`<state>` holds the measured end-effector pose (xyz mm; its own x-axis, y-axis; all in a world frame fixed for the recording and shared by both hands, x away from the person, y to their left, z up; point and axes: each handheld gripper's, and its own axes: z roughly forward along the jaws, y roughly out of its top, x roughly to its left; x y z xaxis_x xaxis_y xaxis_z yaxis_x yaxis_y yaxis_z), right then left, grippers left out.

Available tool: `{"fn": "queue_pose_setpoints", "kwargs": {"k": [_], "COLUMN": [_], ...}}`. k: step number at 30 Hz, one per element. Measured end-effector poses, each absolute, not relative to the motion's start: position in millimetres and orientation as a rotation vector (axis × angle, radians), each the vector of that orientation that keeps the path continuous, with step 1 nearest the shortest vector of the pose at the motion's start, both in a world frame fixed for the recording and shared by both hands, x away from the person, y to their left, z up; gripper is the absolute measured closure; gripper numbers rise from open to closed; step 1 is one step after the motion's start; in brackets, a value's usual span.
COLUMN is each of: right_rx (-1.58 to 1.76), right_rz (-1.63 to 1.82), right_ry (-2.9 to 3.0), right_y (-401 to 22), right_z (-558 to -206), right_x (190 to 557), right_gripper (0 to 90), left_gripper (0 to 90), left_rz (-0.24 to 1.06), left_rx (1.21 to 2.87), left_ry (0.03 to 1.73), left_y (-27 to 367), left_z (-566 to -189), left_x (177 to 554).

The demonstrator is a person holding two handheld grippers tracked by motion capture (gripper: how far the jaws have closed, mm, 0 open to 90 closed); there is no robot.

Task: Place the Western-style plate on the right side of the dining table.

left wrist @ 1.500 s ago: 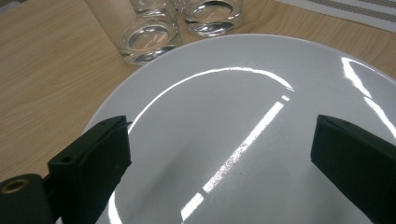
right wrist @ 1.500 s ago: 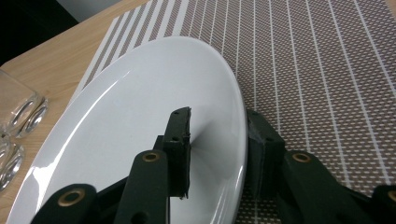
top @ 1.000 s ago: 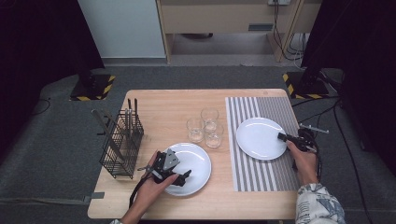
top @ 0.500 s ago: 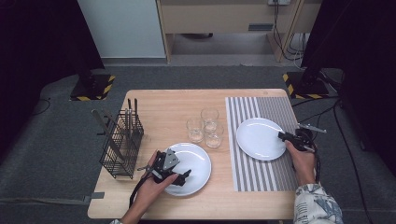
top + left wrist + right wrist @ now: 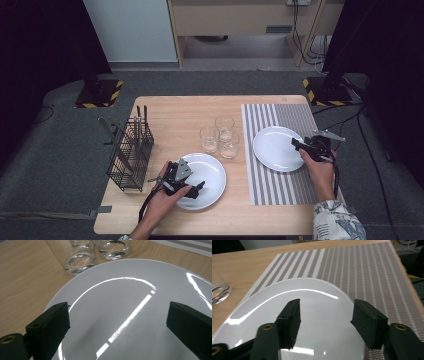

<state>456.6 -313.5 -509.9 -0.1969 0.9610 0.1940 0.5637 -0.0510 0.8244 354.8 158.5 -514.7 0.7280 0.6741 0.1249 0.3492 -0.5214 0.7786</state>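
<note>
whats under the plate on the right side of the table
The right plate lies on the striped placemat, which shows all round it. The part of the mat beneath the plate is covered and cannot be seen. The right hand-held gripper hangs open above the plate's edge.

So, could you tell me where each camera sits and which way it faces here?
High view: above the person's side of the table, looking forward and down; both forearms, left gripper, right gripper.
Left gripper view: rides the left gripper, over the near plate toward the glasses; open jaws.
Right gripper view: rides the right gripper, over the plate on the striped mat; jaws just opening, nothing between.
Shared: both plates also show from above.
</note>
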Motion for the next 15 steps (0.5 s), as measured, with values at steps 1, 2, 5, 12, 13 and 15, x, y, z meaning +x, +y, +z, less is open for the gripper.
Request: {"fn": "queue_pose_setpoints", "kwargs": {"k": [1, 2, 5, 12, 13, 15], "right_rx": [1.599, 1.599, 1.563, 1.48, 1.443, 1.409], "right_rz": [1.174, 1.174, 1.179, 1.154, 1.144, 1.145], "right_ry": [1.803, 1.803, 1.837, 1.886, 1.899, 1.918], "right_y": [-307.1, -307.1, -296.3, -268.9, -263.6, -256.8], "right_z": [-508.4, -508.4, -505.2, -496.0, -495.0, -494.2], "right_x": [455.0, 455.0, 450.9, 438.9, 435.8, 431.0], "right_gripper": [29.2, 29.2, 23.0, 12.1, 10.6, 9.3], "left_gripper": [4.1, 4.1, 4.2, 5.0, 5.1, 5.0], "left_rz": [0.538, 0.535, 0.524, 0.493, 0.498, 0.513], "left_rx": [2.157, 2.157, 2.165, 2.166, 2.167, 2.174], "left_ry": [0.769, 0.771, 0.776, 0.82, 0.822, 0.821], "left_y": [158.1, 157.7, 157.0, 154.4, 153.8, 153.9], "left_z": [-514.6, -514.6, -514.9, -504.5, -501.4, -494.9], "left_x": [354.6, 354.4, 355.0, 357.8, 358.0, 359.0]}}
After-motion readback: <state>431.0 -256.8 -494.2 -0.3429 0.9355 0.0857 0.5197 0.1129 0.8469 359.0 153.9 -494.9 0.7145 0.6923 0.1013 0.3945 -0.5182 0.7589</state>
